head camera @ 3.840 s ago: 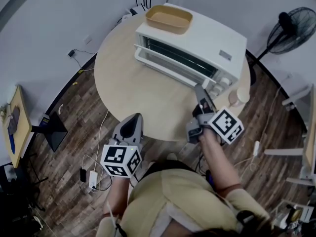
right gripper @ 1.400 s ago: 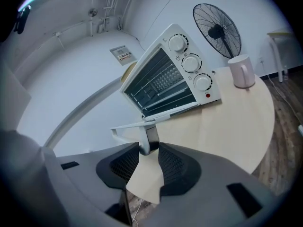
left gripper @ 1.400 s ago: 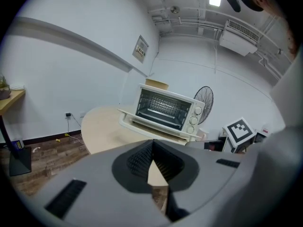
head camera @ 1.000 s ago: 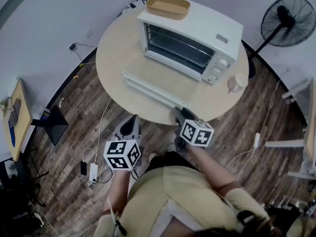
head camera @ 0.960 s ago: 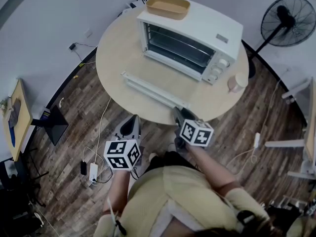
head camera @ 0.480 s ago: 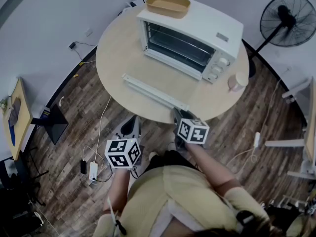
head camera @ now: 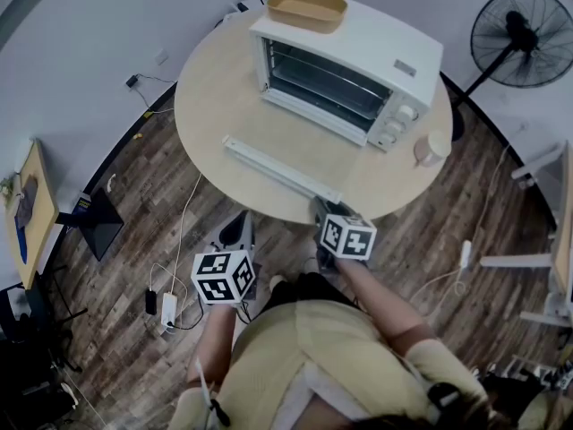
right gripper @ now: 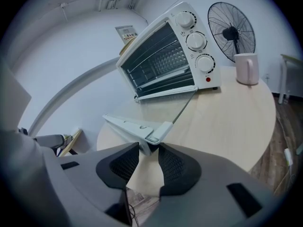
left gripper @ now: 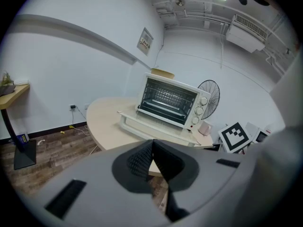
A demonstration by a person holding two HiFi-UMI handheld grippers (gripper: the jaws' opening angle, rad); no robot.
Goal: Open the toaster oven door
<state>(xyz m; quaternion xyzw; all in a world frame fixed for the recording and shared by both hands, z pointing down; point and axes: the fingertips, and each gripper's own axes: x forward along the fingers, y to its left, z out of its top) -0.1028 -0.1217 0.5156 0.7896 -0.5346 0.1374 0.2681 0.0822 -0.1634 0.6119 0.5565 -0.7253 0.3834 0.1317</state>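
Observation:
A white toaster oven (head camera: 358, 52) stands at the back of a round table (head camera: 215, 106). Its glass door (head camera: 295, 146) lies folded down flat, and the rack inside shows (right gripper: 163, 56). The door's long white handle (head camera: 277, 168) runs along the front edge. My right gripper (head camera: 320, 206) is at that handle's right end, and in the right gripper view the handle's corner (right gripper: 158, 131) sits pinched between the pad tips of my right gripper (right gripper: 149, 148). Below the table edge, my left gripper (head camera: 240, 224) hangs over the floor with its jaws closed together and empty (left gripper: 152, 143).
A tan tray (head camera: 306, 9) rests on top of the oven. A pale cup (head camera: 431, 149) stands to the oven's right, near the table edge. A black fan (head camera: 524, 38) stands on the floor at the back right. Cables and a power strip (head camera: 168, 310) lie on the wood floor at the left.
The oven door was shut in the oldest frame and now lies open. Over the last second my right gripper has edged slightly left at the handle. The left gripper has barely moved.

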